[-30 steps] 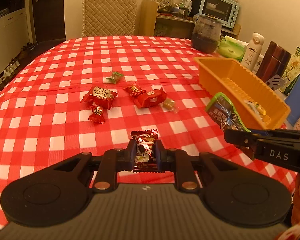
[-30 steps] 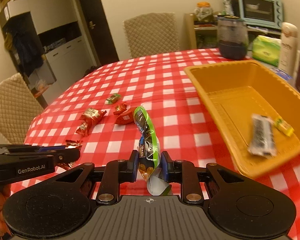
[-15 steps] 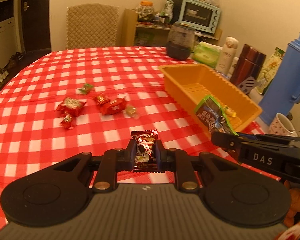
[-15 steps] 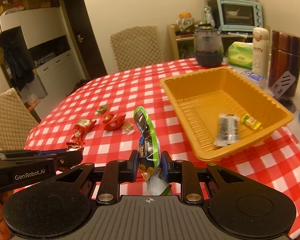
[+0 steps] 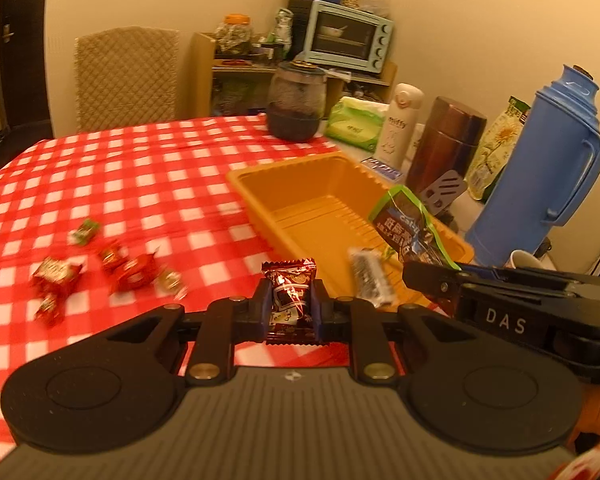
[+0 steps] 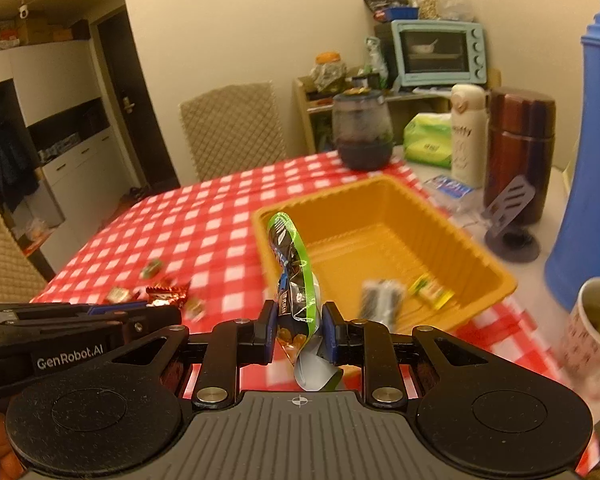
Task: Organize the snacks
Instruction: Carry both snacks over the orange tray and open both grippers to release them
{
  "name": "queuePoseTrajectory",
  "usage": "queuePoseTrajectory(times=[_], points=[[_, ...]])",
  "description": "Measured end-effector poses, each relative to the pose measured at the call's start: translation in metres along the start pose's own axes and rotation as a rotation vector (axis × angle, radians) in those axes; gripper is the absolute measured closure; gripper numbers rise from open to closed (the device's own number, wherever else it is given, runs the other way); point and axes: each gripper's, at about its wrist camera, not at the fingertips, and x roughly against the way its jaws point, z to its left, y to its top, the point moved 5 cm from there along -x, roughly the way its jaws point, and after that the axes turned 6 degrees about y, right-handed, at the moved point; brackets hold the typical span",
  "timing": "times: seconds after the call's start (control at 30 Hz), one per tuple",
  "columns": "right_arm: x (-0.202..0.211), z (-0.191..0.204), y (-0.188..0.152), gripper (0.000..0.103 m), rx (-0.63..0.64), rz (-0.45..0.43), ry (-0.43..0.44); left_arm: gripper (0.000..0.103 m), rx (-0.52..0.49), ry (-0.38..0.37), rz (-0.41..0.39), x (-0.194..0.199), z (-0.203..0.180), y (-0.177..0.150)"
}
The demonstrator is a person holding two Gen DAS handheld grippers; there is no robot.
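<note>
Both grippers are up off the bench now and have swung toward the orange tray since a second ago, when the red-checked cloth filled most of each view. The left gripper has its fingers clamped on a dark red candy, held upright just short of the tray's near rim. The right gripper pinches a green-edged snack pouch that stands tall between its fingers, in front of the tray's near left corner; from the left camera the pouch sits over the tray's right rim. Inside the tray lie a dark striped bar and a small yellow packet, same as before. The loose red candies remain scattered on the cloth, now off to the left. The blue thermos has come into view at right
</note>
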Motion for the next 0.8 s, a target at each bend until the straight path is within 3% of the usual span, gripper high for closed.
queuePoseTrajectory(times=[0.47,0.8], points=[[-0.028,-0.062,0.033,0.079,-0.065,-0.036,-0.078,0.085,-0.054,-0.052,0.013,-0.057,-0.039,0.035],[-0.047,-0.081,0.036,0.079,-0.092,-0.005,-0.088,0.085,-0.061,-0.072,0.039,-0.091,-0.045,0.034]])
